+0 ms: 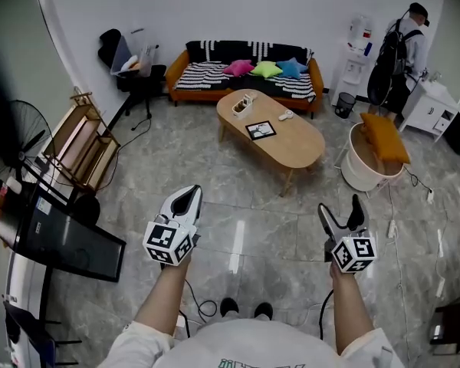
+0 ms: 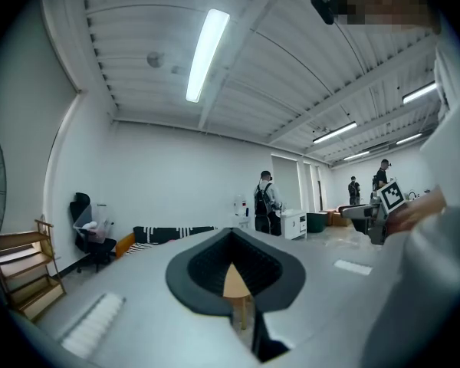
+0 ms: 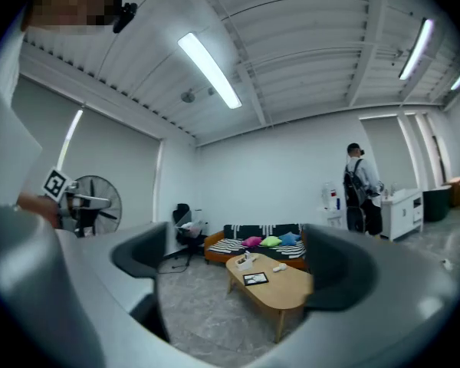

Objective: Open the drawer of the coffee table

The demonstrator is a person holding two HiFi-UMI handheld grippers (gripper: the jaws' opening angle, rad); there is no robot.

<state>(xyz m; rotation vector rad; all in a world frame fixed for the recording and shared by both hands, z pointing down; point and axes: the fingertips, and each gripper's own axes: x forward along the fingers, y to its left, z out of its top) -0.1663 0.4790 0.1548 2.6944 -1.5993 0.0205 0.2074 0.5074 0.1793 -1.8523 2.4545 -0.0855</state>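
The oval wooden coffee table [image 1: 291, 146] stands on the grey tiled floor a few steps ahead, in front of a sofa. No drawer shows from here. A small box [image 1: 243, 104], a dark framed item [image 1: 261, 130] and a small white thing [image 1: 286, 115] lie on its top. My left gripper [image 1: 187, 198] is held level at waist height, its white jaws together in a point. In the left gripper view [image 2: 234, 261] only a sliver of the table shows between the pads. My right gripper [image 1: 343, 213] is open and holds nothing. The coffee table [image 3: 280, 286] shows through its gap [image 3: 238, 271].
An orange sofa [image 1: 185, 61] with striped cover and bright cushions stands behind the table. A white tub chair [image 1: 360, 167] with an orange cushion sits right of it. A person [image 1: 399, 52] stands at the back right. A wooden rack [image 1: 80, 148], fan [image 1: 23, 133] and dark board [image 1: 61, 232] line the left.
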